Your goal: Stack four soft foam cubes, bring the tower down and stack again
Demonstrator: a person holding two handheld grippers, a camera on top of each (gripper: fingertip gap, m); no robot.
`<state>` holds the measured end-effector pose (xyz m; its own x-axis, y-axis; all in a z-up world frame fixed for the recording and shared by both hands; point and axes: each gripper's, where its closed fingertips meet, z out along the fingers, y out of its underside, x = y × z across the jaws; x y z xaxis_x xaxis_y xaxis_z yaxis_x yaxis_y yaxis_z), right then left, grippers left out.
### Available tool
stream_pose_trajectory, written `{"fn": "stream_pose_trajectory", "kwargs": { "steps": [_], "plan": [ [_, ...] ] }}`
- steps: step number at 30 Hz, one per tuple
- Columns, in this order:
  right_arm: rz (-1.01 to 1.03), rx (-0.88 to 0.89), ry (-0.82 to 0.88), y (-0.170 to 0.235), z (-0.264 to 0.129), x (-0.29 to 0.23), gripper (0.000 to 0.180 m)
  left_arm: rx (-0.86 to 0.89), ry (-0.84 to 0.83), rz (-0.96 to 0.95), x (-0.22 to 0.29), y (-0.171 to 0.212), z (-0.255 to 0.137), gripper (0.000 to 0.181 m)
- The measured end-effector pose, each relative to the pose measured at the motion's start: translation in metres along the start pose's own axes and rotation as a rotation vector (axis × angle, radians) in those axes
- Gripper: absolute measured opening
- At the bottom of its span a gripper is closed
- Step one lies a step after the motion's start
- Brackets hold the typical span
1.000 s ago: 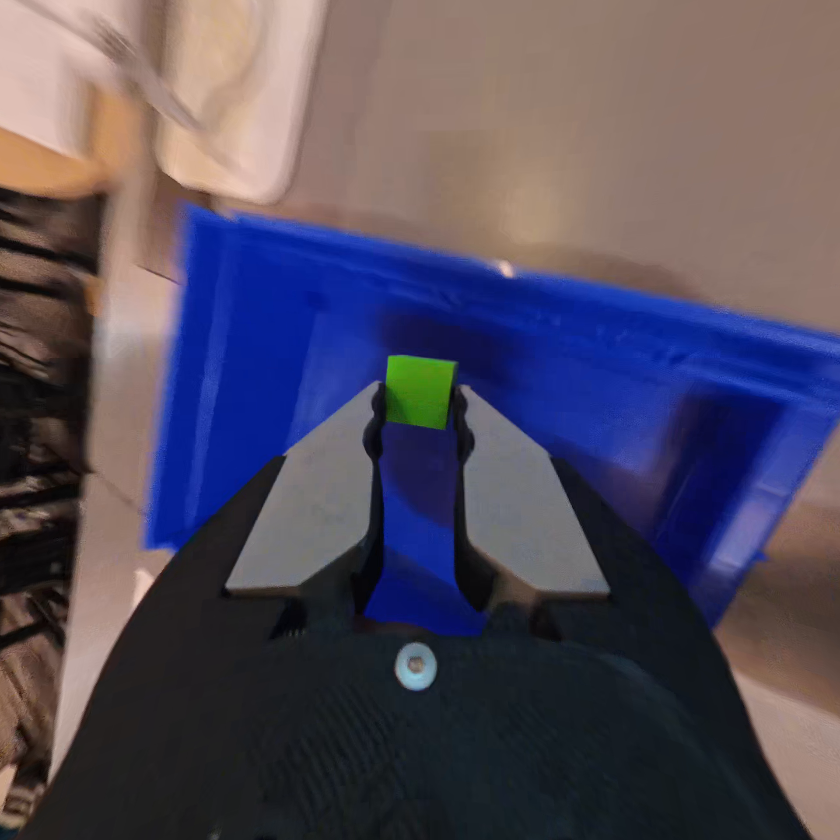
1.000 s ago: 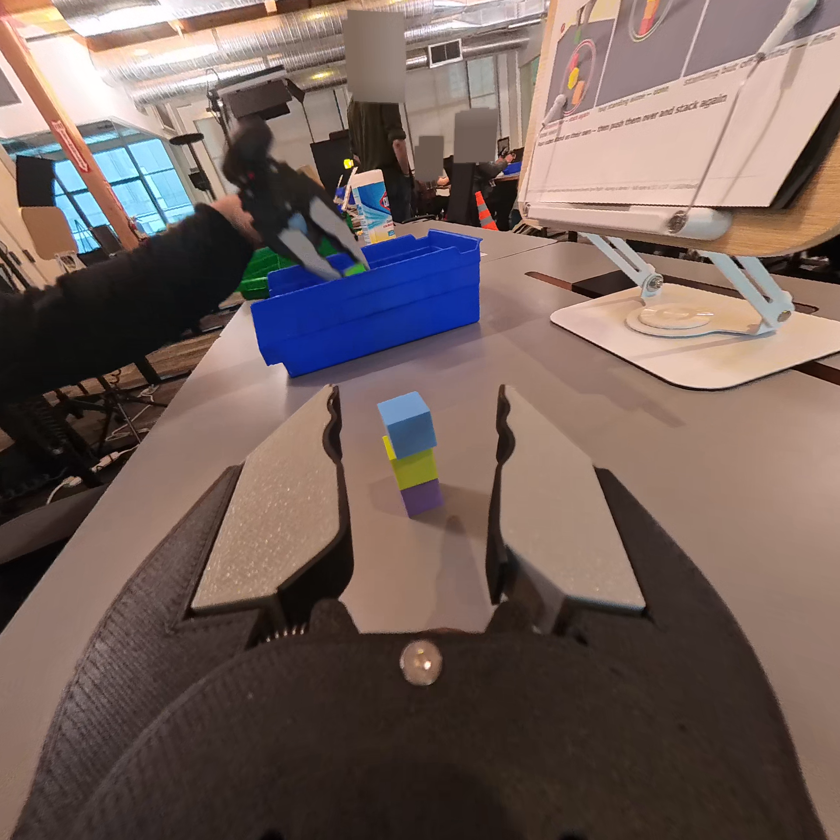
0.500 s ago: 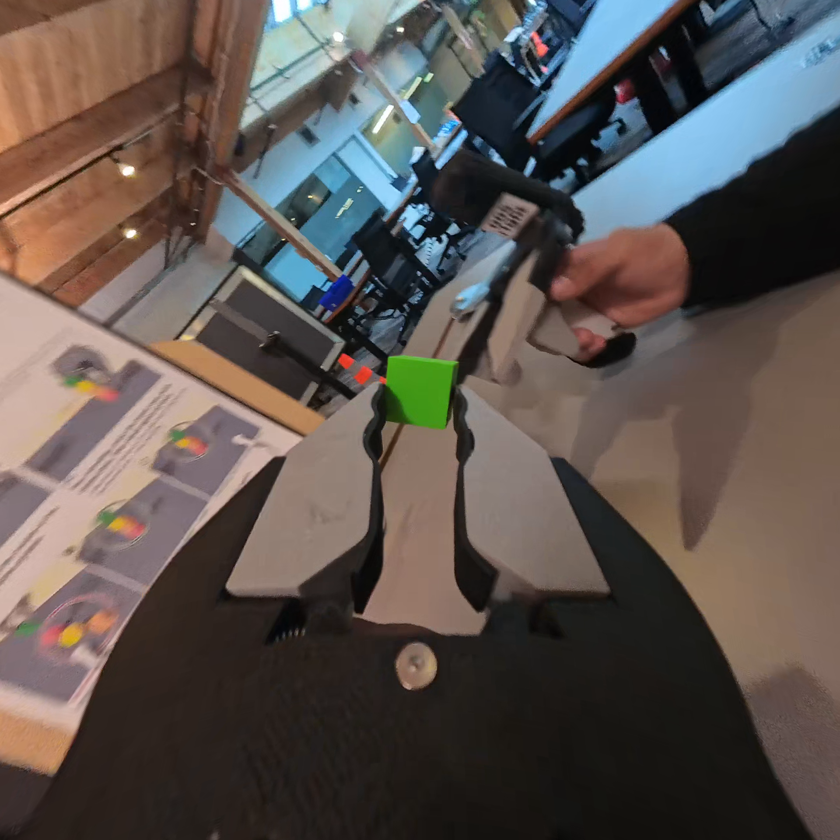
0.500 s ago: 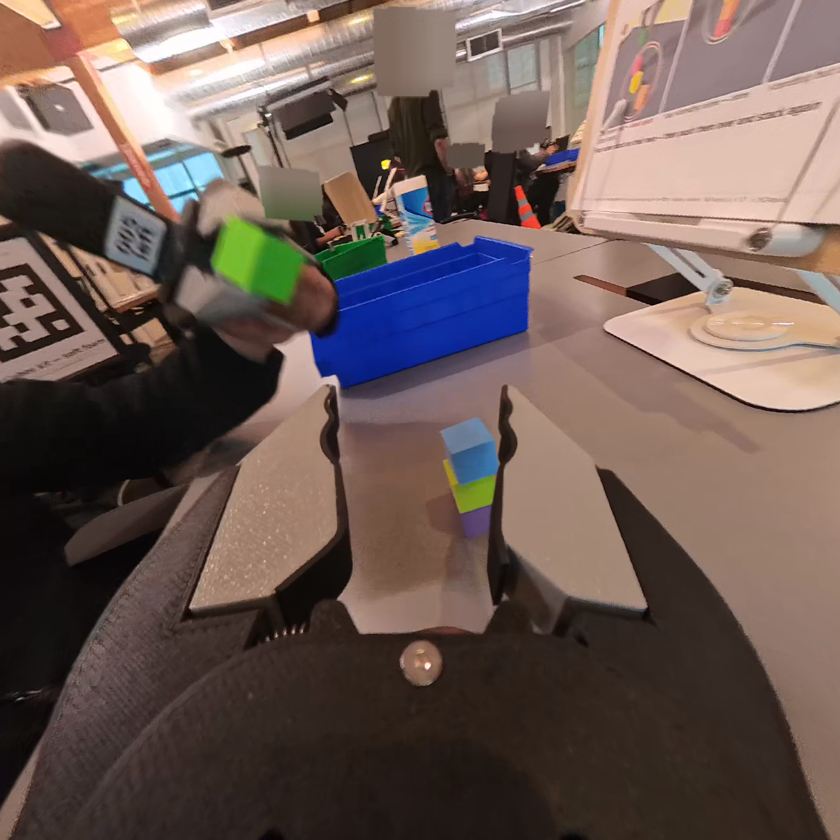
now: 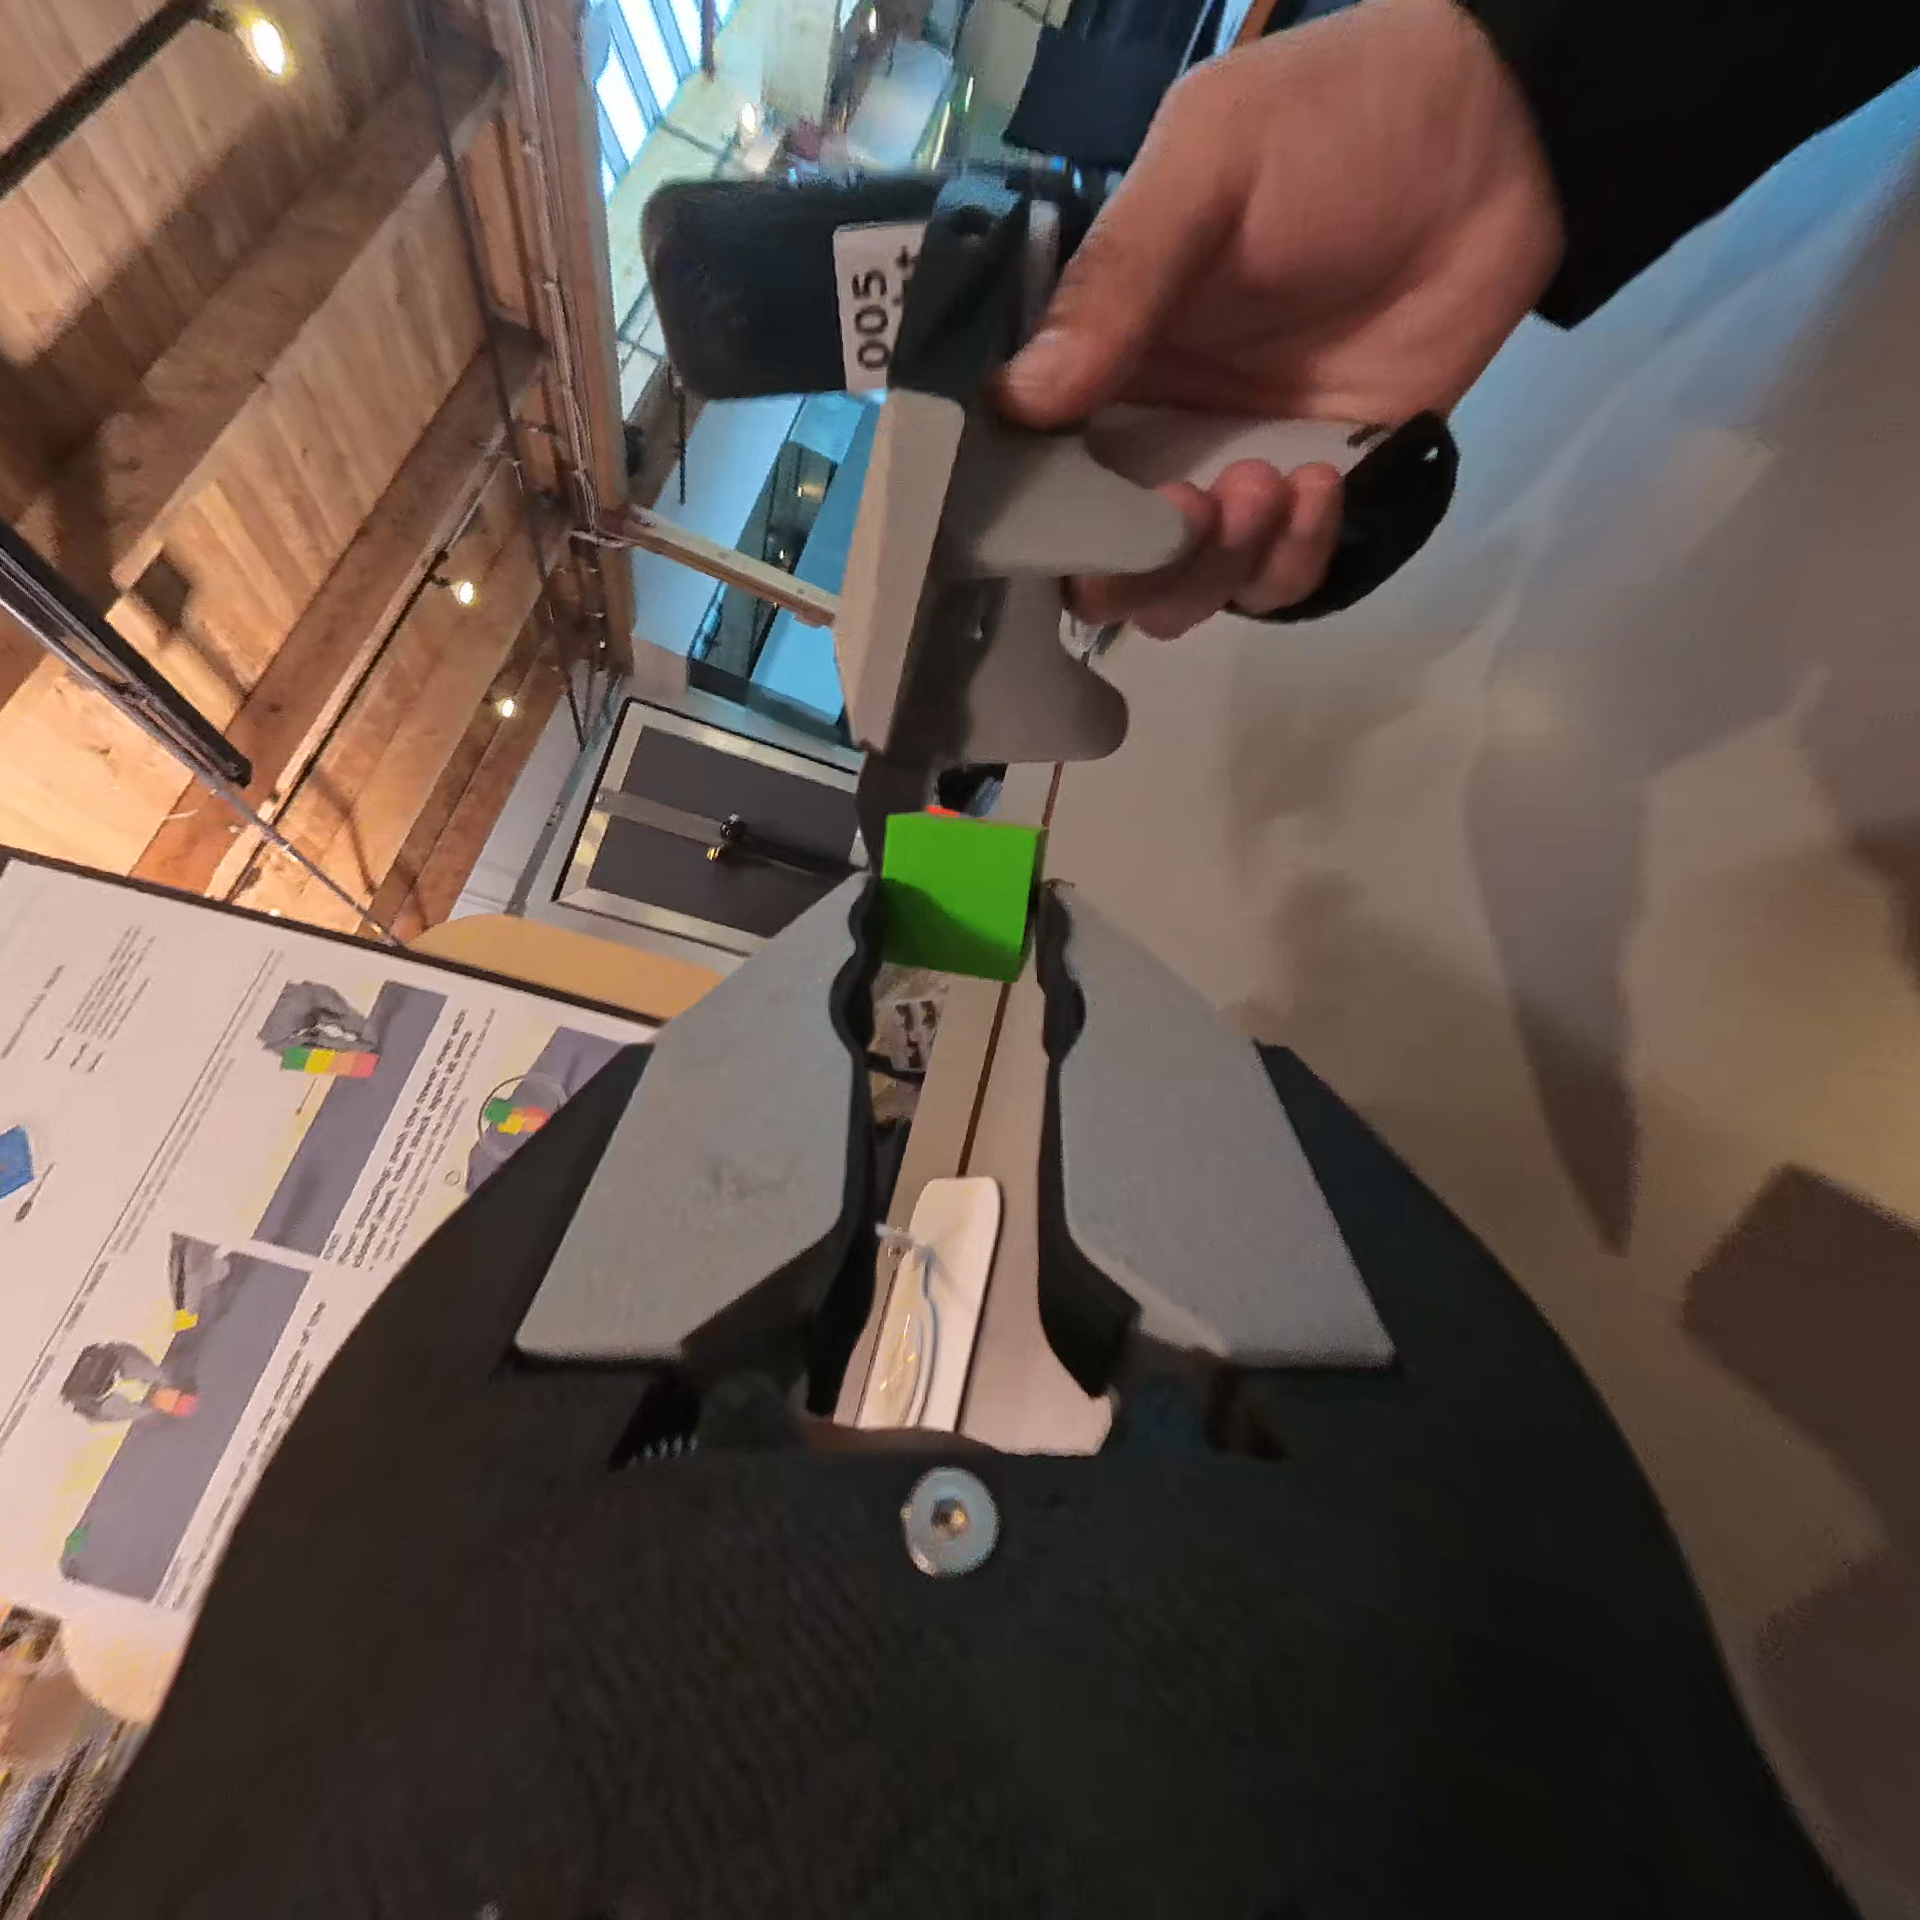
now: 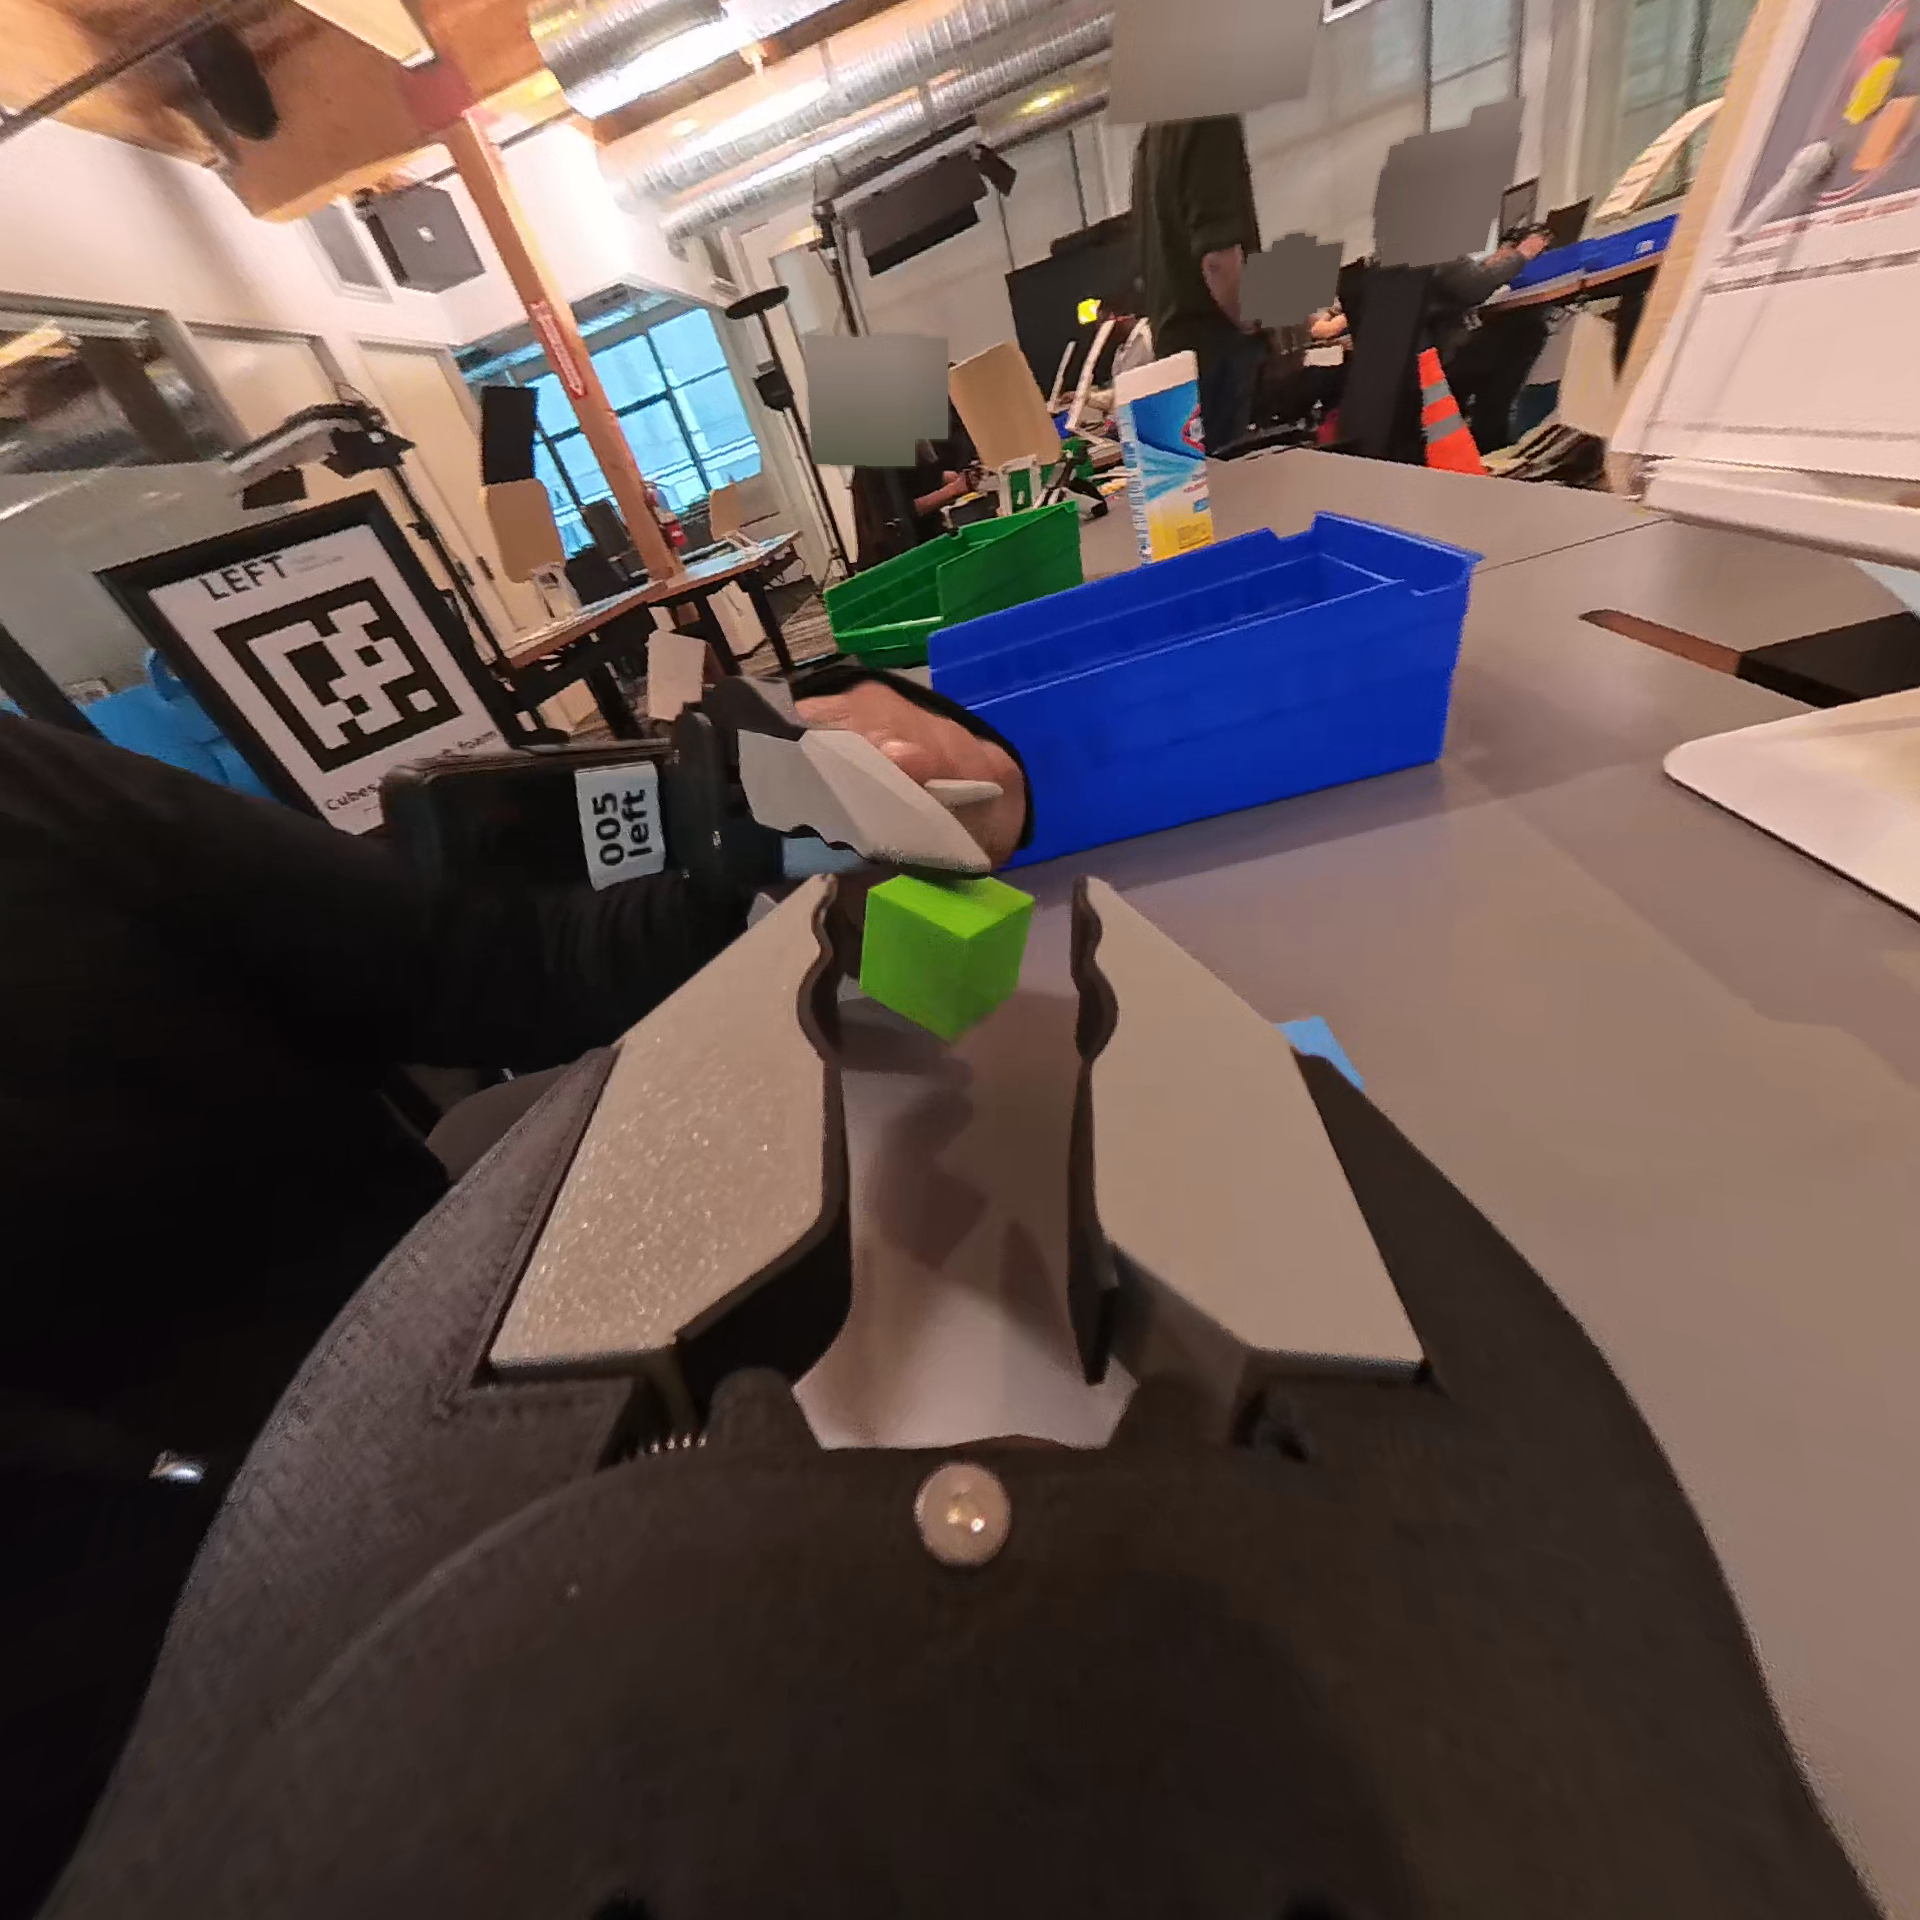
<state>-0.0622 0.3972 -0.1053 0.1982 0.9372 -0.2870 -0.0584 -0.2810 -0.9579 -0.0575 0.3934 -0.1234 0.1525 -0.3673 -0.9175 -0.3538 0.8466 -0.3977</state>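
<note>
While the left wrist view was rolled sideways and partly blurred, the left gripper (image 5: 954, 920) had its jaws closed down on a green foam cube (image 5: 958, 908), pinched at the very fingertips and held in the air. Just beyond the cube was the right gripper (image 5: 956, 582), seen side-on in a bare hand (image 5: 1288, 281) with a dark sleeve — its jaw gap could not be read from this angle. The grey table (image 5: 1558, 831) ran down the right side of the frame. An instruction sheet (image 5: 208, 1195) on a stand filled the left, with wooden ceiling beams above it.

In the right wrist view, the right gripper (image 6: 951, 961) had its jaws wide apart and gripped nothing. The green foam cube (image 6: 943, 951) showed between its fingertips but apart from both, tilted, hanging clear above the grey table (image 6: 1558, 1039). The left gripper (image 6: 914, 847) reached in from the left and clamped the cube from above, held by a hand (image 6: 904, 758) in a black sleeve. A sliver of a light-blue cube (image 6: 1317, 1039) peeked out past the right finger — the rest of the stack was hidden behind it. Farther back sat a blue bin (image 6: 1205, 707), then green bins (image 6: 945, 592) and a wipes canister (image 6: 1164, 457). A QR placard (image 6: 312, 665) stood at far left, and people stood in the background.
</note>
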Motion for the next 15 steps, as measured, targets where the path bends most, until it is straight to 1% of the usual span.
{"fn": "stream_pose_trajectory", "kwargs": {
  "steps": [4, 7, 10, 13, 15],
  "plan": [
    [-0.003, -0.025, -0.089, 0.007, 0.006, -0.014, 0.041, 0.097, -0.019, -0.040, -0.005, -0.020, -0.006, 0.027],
    [0.045, 0.010, -0.223, 0.003, 0.005, -0.032, 0.039, 0.162, -0.051, -0.046, -0.011, -0.034, -0.012, 0.027],
    [0.087, 0.012, -0.333, 0.004, 0.004, -0.047, 0.037, 0.181, -0.071, -0.040, -0.014, -0.039, -0.014, 0.027],
    [0.059, 0.015, -0.326, 0.004, 0.004, -0.048, 0.043, 0.177, -0.065, -0.055, -0.014, -0.035, -0.013, 0.027],
    [0.050, 0.011, -0.294, 0.004, 0.003, -0.043, 0.041, 0.163, -0.055, -0.069, -0.013, -0.029, -0.012, 0.027]
  ]
}}
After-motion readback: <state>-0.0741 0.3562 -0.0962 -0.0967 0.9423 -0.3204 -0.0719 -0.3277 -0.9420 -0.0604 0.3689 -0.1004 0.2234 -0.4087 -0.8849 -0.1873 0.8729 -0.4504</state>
